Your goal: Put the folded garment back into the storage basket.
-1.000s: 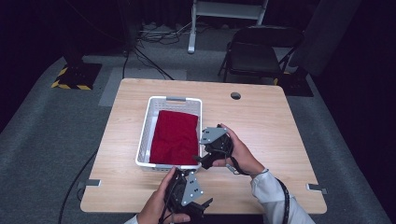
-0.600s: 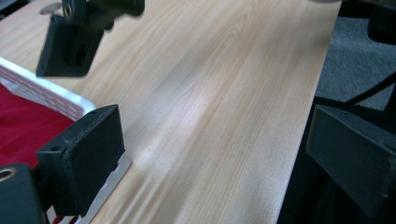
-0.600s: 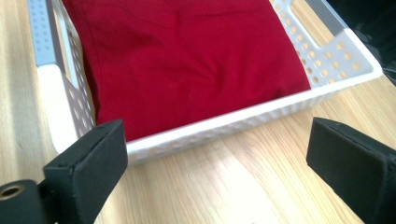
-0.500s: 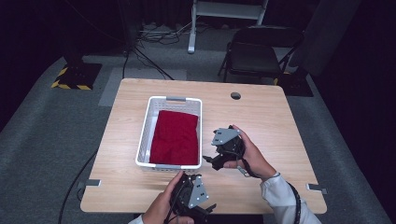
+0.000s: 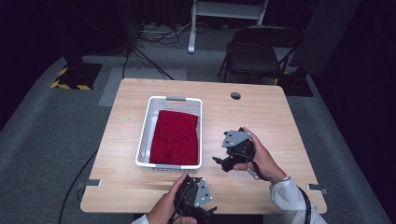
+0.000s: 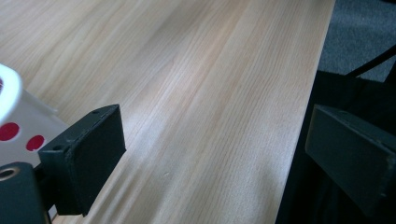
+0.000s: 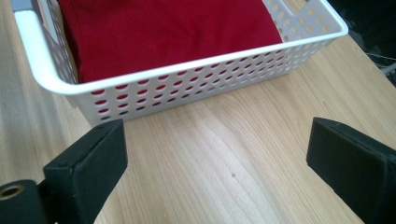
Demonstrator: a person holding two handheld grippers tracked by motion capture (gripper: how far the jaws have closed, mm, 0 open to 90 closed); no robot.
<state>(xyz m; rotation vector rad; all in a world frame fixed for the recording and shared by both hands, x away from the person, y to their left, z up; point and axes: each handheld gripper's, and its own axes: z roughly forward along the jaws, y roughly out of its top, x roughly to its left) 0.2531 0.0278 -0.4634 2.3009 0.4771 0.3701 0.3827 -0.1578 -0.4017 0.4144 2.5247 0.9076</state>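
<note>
A white perforated basket (image 5: 145,135) stands on the wooden table (image 5: 261,116) and holds a folded red cloth (image 5: 175,137). My right gripper (image 5: 219,161) hovers just right of the basket, open, with nothing between its jaws. In the right gripper view the basket (image 7: 187,79) and the red cloth (image 7: 159,28) lie close ahead of my right gripper (image 7: 217,168). My left gripper (image 5: 208,212) is at the table's front edge below the basket, open and empty. The left gripper view has my left gripper (image 6: 215,158) over bare wood, with a corner of the basket (image 6: 14,116) at the left.
A black chair (image 5: 259,51) stands beyond the table's far edge. A small round hole (image 5: 236,95) is in the tabletop near the back. The floor is grey carpet (image 5: 46,140) with cables, and a yellow-black striped plate (image 5: 70,84) lies at the left.
Both hands have drawn back from the basket: the right gripper moved right and slightly toward the person, the left gripper slid to the table's front edge.
</note>
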